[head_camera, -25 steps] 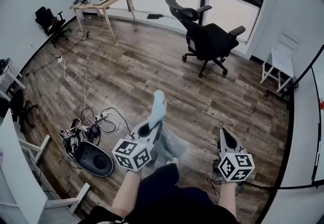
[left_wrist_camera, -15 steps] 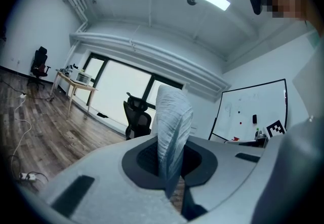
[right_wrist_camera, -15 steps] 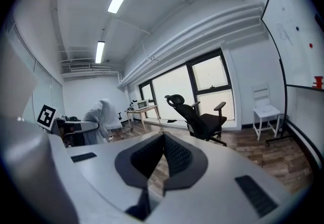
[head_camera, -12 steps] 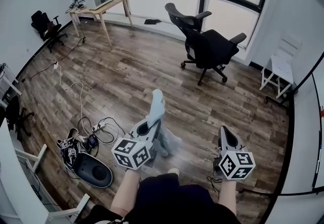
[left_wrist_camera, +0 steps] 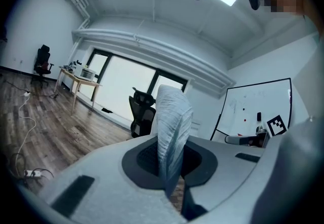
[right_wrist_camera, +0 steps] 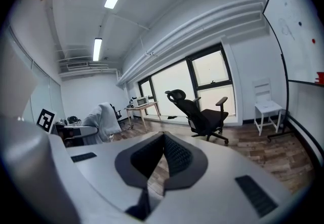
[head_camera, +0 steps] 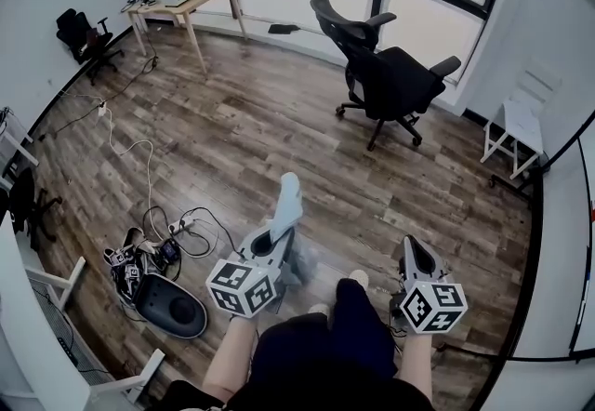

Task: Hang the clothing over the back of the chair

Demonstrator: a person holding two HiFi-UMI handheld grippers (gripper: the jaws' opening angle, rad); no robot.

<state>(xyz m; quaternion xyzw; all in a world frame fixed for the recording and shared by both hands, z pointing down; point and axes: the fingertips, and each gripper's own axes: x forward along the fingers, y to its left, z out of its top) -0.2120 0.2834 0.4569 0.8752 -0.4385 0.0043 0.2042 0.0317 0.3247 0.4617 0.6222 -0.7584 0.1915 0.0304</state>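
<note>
A pale blue-grey piece of clothing point(head_camera: 288, 205) stands up out of my left gripper point(head_camera: 281, 232), which is shut on it low in the head view. In the left gripper view the fabric point(left_wrist_camera: 172, 126) rises between the jaws of the left gripper point(left_wrist_camera: 169, 167) and hides part of the black office chair point(left_wrist_camera: 140, 114). That chair point(head_camera: 390, 74) stands far ahead by the window, its high back with headrest turned to the left. My right gripper point(head_camera: 411, 246) is level with the left one, shut and empty. In its own view the right gripper point(right_wrist_camera: 163, 142) has its pads together, with the chair point(right_wrist_camera: 202, 114) ahead and to the right.
Cables and a power strip point(head_camera: 153, 232) lie on the wood floor at the left, beside a black rounded base point(head_camera: 172, 305). A wooden table point(head_camera: 191, 0) with a printer stands at the back left. A white chair point(head_camera: 516, 125) sits at the right wall.
Both grippers have moved forward over the floor with the person, the clothing still clamped in the left one. A dark trouser leg has stepped forward between them.
</note>
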